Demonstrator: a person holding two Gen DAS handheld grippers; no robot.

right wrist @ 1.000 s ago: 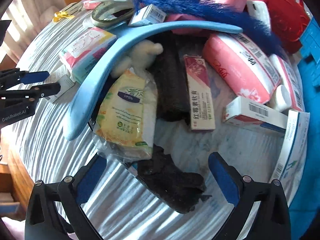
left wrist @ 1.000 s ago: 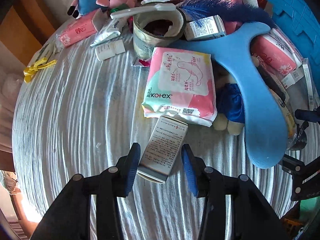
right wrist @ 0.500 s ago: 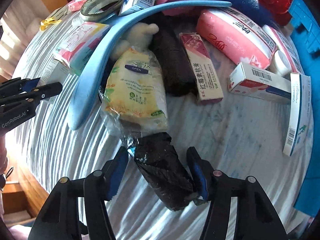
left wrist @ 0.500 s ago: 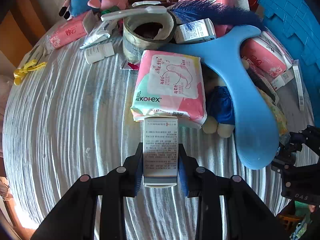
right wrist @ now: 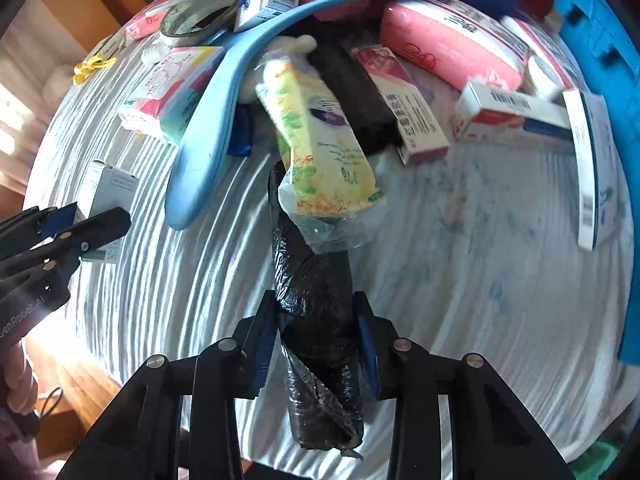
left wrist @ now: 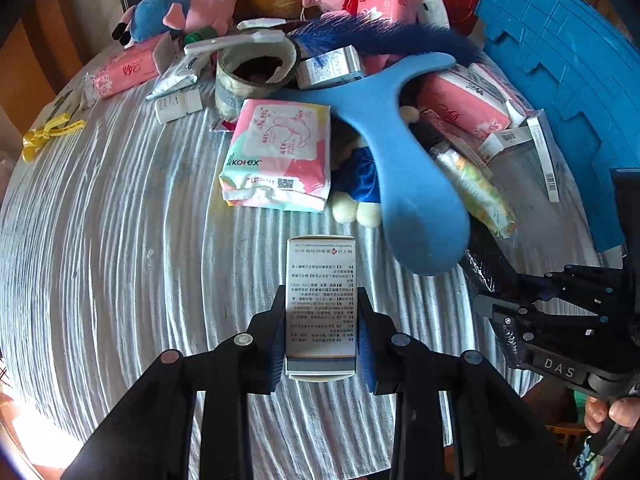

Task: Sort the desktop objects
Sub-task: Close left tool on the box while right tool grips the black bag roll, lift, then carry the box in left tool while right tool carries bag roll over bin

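Both grippers have closed and pulled back since a second ago: then each stood open around its target, now each has it clamped and drawn toward the near table edge. Left gripper (left wrist: 321,330) pinches the white medicine box (left wrist: 321,304) across its narrow sides, long axis pointing away, printed face up; box now sits clear of the Kotex pack (left wrist: 279,155) it lay against. Cannot tell whether it is lifted or dragging on the cloth. Right gripper (right wrist: 318,350) is clamped on the black plastic roll (right wrist: 316,340), both pads pressed into its crinkled film.

Risk, right side: the yellow-green wipes pack (right wrist: 320,136) in its clear wrapper lies across the roll's far end, so more pull likely drags it along or tips it off. The film is slick and soft; roll could squash or slide out. Left side: thin cardboard, grip sits near one end, so the free end could swing or the walls could buckle under squeeze.

Materials: box is rigid, flat-sided carton; roll is a lumpy cylinder of glossy wrinkled plastic; wipes pack is floppy. Tablecloth (left wrist: 120,240) is ribbed grey-white fabric. Behind: smooth curved blue foam piece (left wrist: 400,152), soft plush toys (left wrist: 180,12), tape roll (left wrist: 256,76), blue plastic tray (left wrist: 560,60).
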